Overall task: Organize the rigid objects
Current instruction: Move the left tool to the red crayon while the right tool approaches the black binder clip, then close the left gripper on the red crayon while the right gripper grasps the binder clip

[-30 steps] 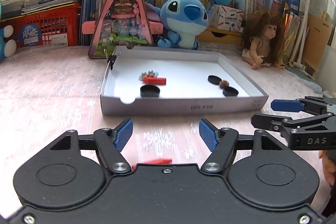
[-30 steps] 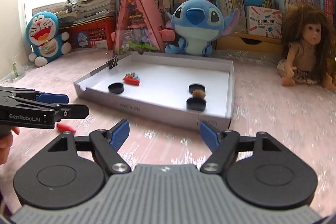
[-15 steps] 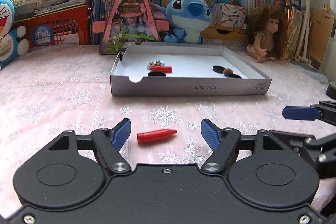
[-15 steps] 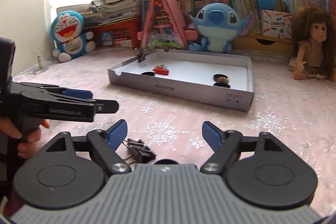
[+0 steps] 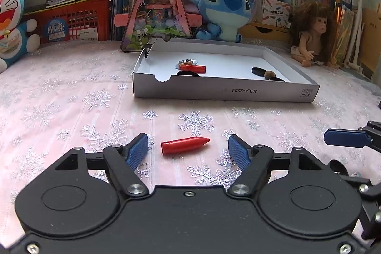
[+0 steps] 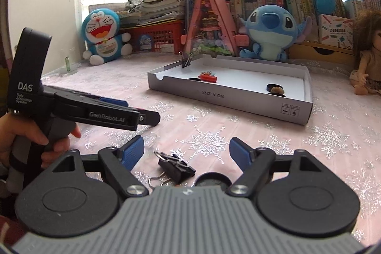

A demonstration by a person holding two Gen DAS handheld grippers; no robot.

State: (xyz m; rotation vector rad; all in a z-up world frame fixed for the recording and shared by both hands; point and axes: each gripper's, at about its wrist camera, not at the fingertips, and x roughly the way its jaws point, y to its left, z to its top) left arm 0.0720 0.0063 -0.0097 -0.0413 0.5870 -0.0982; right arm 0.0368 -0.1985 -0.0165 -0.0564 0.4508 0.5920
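Lying at frame centre, a red crayon (image 5: pixel 184 145) sits between the released left gripper (image 5: pixel 188 150); the right gripper (image 6: pixel 187 154), also released, frames a binder clip (image 6: pixel 176 167).

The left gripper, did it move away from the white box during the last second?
Yes. The left gripper pulled back: the white box looks farther off, and a red crayon lies between its open fingers.

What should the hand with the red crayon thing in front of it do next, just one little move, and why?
Probably ease the left gripper forward and down so its open blue fingers straddle the red crayon-shaped piece. That piece lies loose on the pink snowflake tablecloth, right between the fingertips but not yet gripped, and a matching red piece already sits in the white cardboard box.
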